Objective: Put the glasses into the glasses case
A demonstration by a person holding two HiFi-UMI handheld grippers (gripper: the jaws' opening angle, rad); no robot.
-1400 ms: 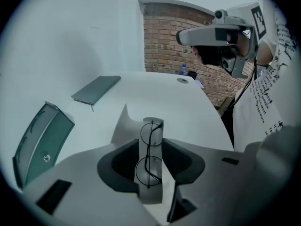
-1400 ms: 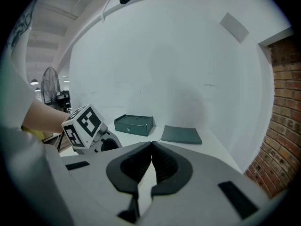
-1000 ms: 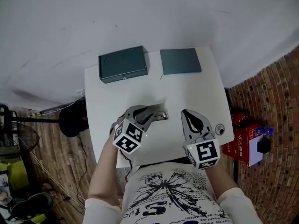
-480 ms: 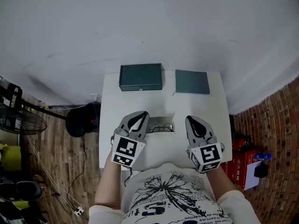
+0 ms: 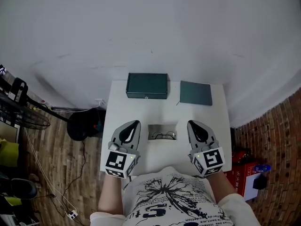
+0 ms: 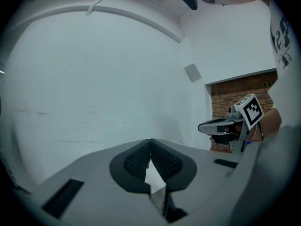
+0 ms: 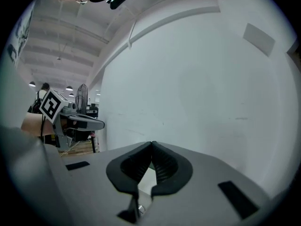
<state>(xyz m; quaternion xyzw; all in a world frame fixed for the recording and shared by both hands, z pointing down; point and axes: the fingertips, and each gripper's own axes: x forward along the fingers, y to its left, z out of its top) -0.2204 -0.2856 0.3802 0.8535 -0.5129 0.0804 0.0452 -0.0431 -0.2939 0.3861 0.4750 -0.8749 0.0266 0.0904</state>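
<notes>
White table (image 5: 136, 109) with glasses (image 5: 163, 135); plank floor (image 5: 61, 173) left, brick (image 5: 275, 131) right

Table (image 5: 117, 108): glasses case (image 5: 146, 86) sits at the far edge, left of centre. Flat pad (image 5: 195, 93) lies just right of it, not touching. Glasses (image 5: 163, 135) lie mid-table on a small sheet (image 5: 162, 127), on the person's side of the case. Floor: round base (image 5: 84, 124) left of the table, box (image 5: 241, 173) to its right.
</notes>
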